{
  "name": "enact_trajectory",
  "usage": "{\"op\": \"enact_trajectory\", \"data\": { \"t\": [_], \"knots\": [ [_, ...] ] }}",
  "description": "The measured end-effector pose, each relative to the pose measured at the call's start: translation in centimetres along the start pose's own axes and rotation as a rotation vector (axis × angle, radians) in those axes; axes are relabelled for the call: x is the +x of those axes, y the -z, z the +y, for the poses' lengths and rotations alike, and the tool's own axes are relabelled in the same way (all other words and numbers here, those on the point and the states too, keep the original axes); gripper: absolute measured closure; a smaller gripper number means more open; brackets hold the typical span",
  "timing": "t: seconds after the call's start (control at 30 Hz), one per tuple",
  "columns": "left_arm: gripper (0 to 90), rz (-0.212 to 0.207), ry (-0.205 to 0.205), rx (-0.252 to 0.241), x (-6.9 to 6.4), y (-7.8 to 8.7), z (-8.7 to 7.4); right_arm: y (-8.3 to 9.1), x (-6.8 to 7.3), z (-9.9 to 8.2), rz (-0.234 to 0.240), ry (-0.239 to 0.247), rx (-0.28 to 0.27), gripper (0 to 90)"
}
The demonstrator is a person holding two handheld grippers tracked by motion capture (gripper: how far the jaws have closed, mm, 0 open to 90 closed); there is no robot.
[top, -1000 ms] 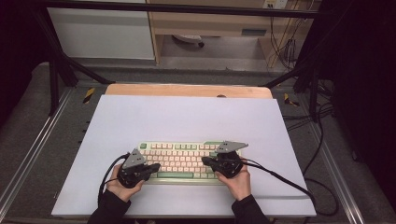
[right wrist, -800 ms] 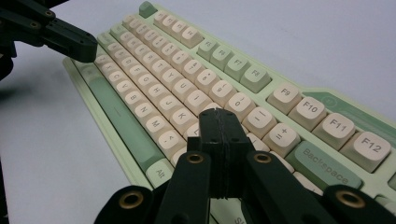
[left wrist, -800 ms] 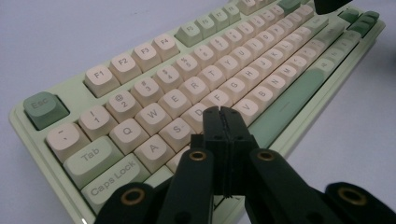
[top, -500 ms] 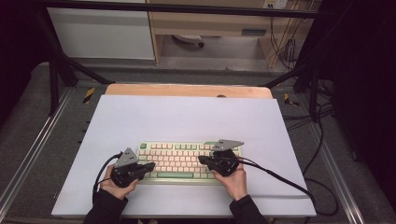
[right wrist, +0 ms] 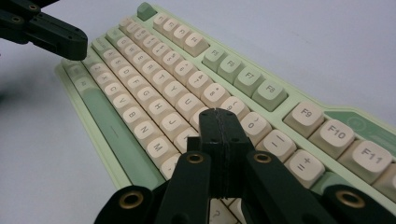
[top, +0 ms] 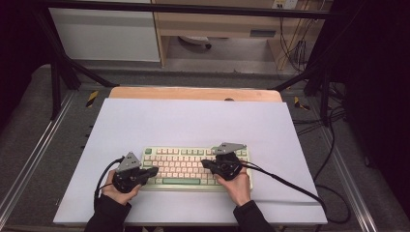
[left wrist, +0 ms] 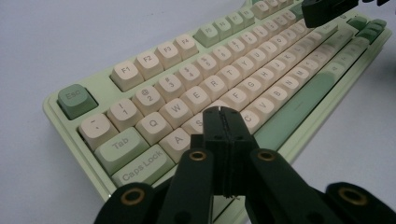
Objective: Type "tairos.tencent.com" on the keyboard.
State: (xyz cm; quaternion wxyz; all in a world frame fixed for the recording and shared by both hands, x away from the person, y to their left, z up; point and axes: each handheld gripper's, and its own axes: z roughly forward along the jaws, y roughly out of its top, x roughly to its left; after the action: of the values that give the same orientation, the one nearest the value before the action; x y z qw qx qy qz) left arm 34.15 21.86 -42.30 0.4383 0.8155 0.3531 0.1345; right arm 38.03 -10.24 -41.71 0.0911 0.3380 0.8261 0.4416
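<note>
A pale green keyboard with cream keys lies near the front of the white mat. My left gripper is shut and points right over the keyboard's left end. In the left gripper view its joined tips hover just above the keys around the home row's left side. My right gripper is also shut and points left over the right half. Its tips sit above the keys near K and L. Neither gripper holds anything. Each gripper view shows the other gripper farther off.
The white mat covers a wooden table and stretches well beyond the keyboard. A black cable trails from the right gripper across the mat to the right edge. Metal frame rails flank the table.
The left hand has shifted a little to the left, so its gripper reaches less far over the keyboard. The right gripper has barely moved. Both stay shut.
</note>
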Motion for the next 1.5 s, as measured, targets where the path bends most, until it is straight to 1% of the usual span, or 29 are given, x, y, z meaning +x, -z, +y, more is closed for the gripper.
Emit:
{"op": "enact_trajectory", "data": {
  "t": [0.03, 0.17, 0.3, 0.43, 0.63, 0.8, 0.9, 1.0, 1.1, 1.17, 1.27, 1.4, 1.5],
  "knots": [
    [89.8, 0.001, 0.0, 0.001, 0.0, 0.0, 0.0, -0.2, 0.1, 0.1, 0.001, -0.005, 0.002, 90.0],
    [89.8, 0.001, 0.0, 0.0, 0.0, 0.0, 0.0, -1.1, 0.3, 0.3, 0.0, 0.003, 0.012, 90.0],
    [89.8, 0.001, 0.002, -0.003, 0.1, 0.1, 0.0, -1.8, 0.4, 0.3, -0.008, 0.01, 0.035, 90.0],
    [89.9, 0.003, 0.002, -0.006, 0.1, 0.2, 0.0, -2.0, 0.3, 0.3, -0.027, 0.016, 0.046, 90.0],
    [89.9, 0.002, 0.0, -0.004, 0.1, 0.2, 0.0, -2.3, 0.2, 0.1, -0.032, 0.017, 0.057, 90.0],
    [89.8, 0.003, -0.001, -0.007, 0.1, 0.2, 0.0, -2.5, 0.2, -0.1, -0.047, 0.025, 0.063, 90.0],
    [89.9, 0.004, -0.002, -0.008, 0.1, 0.3, 0.0, -2.4, 0.2, 0.0, -0.043, 0.025, 0.063, 90.0],
    [89.9, 0.005, -0.001, -0.009, 0.1, 0.3, 0.0, -1.8, 0.3, 0.4, -0.022, 0.015, 0.036, 90.0],
    [89.9, 0.005, -0.003, -0.007, 0.1, 0.3, 0.0, -1.0, 0.5, 0.7, -0.022, 0.015, 0.017, 90.0],
    [89.9, 0.005, -0.001, -0.009, 0.1, 0.3, 0.0, -0.6, 0.6, 0.8, -0.021, 0.024, 0.009, 90.0],
    [89.9, 0.005, 0.0, -0.01, 0.1, 0.3, 0.0, -0.1, 0.9, 1.0, -0.013, 0.026, -0.003, 90.0],
    [89.9, 0.006, 0.0, -0.009, 0.1, 0.3, 0.0, 0.1, 1.3, 1.0, -0.001, 0.032, -0.006, 90.0],
    [89.9, 0.006, -0.001, -0.009, 0.1, 0.3, 0.0, 0.0, 1.7, 1.0, 0.008, 0.035, -0.005, 90.0]
  ]
}}
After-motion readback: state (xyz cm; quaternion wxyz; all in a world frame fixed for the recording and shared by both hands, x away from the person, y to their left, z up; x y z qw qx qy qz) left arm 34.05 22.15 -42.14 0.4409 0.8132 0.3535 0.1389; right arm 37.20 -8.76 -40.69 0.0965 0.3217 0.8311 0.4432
